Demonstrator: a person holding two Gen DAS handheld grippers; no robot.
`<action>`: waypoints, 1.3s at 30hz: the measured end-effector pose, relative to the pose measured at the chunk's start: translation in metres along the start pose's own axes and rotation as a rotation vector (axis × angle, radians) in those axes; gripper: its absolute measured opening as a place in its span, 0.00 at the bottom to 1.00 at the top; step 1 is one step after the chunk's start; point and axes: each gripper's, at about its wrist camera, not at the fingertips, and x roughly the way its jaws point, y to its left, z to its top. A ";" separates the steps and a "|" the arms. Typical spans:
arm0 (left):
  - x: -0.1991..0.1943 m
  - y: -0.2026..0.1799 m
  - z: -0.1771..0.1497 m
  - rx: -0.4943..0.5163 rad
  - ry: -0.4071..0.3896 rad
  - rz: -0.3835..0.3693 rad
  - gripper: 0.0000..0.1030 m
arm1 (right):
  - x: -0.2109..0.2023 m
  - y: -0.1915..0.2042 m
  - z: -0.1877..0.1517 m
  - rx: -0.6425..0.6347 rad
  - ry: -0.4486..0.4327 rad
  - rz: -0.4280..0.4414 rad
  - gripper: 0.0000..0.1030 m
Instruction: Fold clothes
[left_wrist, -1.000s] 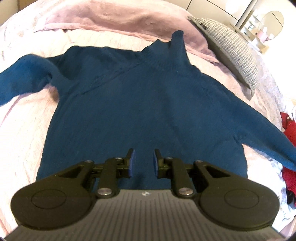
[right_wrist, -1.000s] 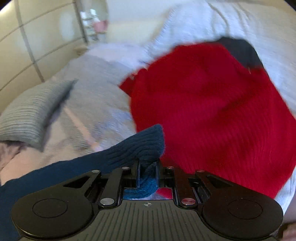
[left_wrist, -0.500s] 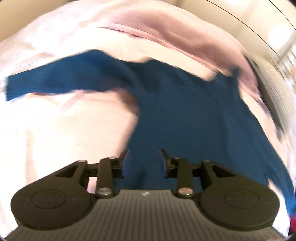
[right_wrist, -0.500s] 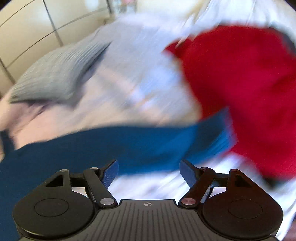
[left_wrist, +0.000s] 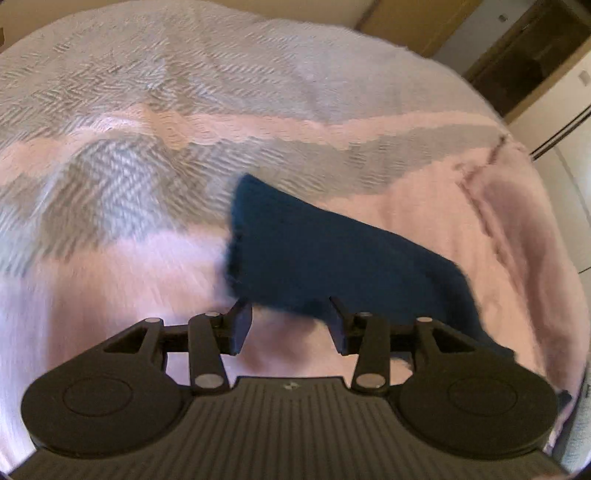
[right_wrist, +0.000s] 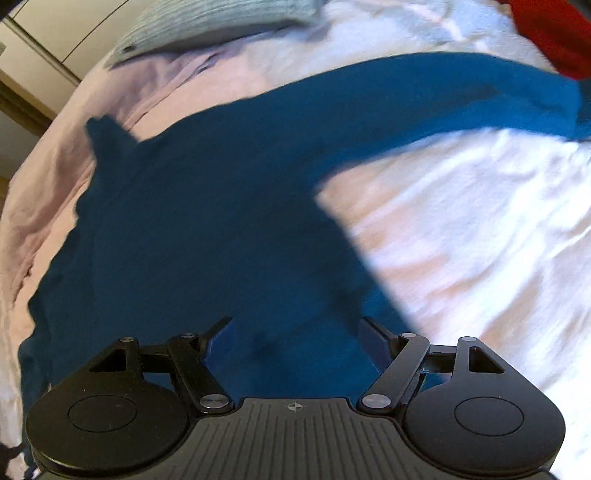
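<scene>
A dark blue sweater (right_wrist: 207, 229) lies flat on the bed, one sleeve (right_wrist: 443, 96) stretched toward the upper right. My right gripper (right_wrist: 295, 328) hovers over the sweater's body near its side edge, open wide with nothing between its fingers. In the left wrist view the sweater's other sleeve (left_wrist: 332, 258) lies on the bedcover, cuff end pointing up-left. My left gripper (left_wrist: 290, 317) is right at the sleeve's near edge. Its jaws are opening, and the pads do not press on the cloth.
A pink and grey herringbone bedcover (left_wrist: 110, 110) lies under everything. A grey ribbed pillow (right_wrist: 221, 18) sits at the head of the bed. A red garment (right_wrist: 554, 33) lies past the outstretched sleeve. A dark doorway (left_wrist: 524, 66) stands beyond the bed.
My right gripper let go of the sleeve cuff, opened wide and swung over the sweater's body. My left gripper swung from the body to the other sleeve's end, its jaws wider.
</scene>
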 end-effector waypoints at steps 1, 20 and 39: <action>0.007 0.004 0.005 -0.007 0.009 -0.003 0.33 | 0.002 0.006 -0.003 -0.009 0.002 -0.005 0.74; -0.032 0.005 0.089 0.760 -0.136 0.042 0.06 | 0.026 0.071 -0.068 -0.058 0.058 -0.078 0.74; -0.083 -0.050 -0.093 0.905 -0.047 0.002 0.14 | -0.017 0.053 -0.065 -0.423 -0.164 -0.244 0.74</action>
